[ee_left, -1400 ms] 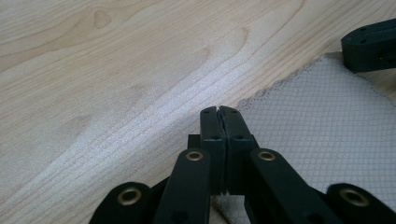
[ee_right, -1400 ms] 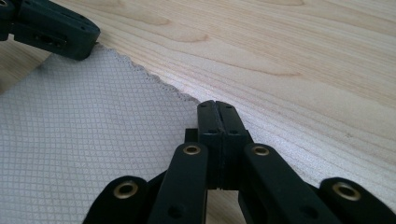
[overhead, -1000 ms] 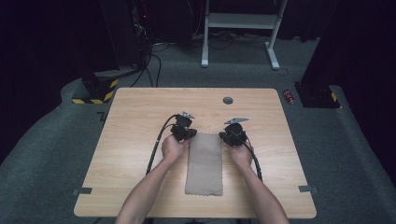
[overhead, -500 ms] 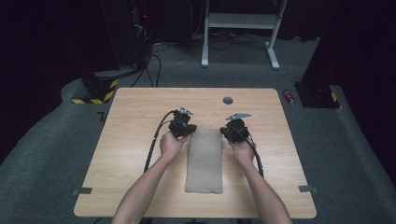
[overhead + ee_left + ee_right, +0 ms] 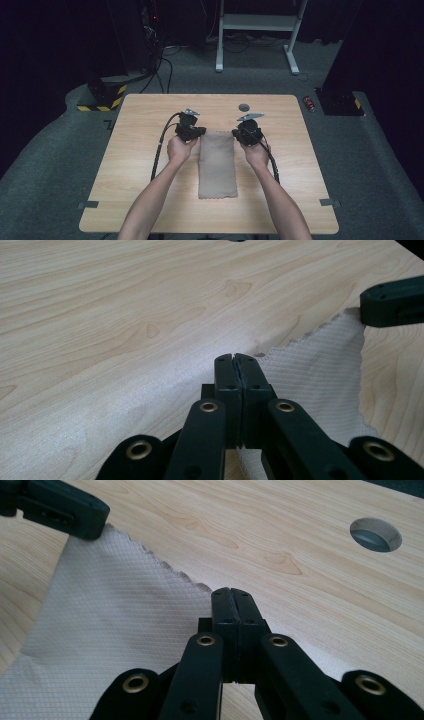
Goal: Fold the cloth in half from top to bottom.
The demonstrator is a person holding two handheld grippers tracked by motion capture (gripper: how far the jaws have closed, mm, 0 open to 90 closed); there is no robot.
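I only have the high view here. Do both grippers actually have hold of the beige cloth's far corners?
Observer: Yes for the left. In the left gripper view, the left gripper is shut on one corner of the cloth.
Operator: And the right one?
Observer: In its own view, the right gripper is shut on the other corner.
Operator: Is that far edge off the table?
Observer: It looks lifted, spanning from one gripper to the other above the table.
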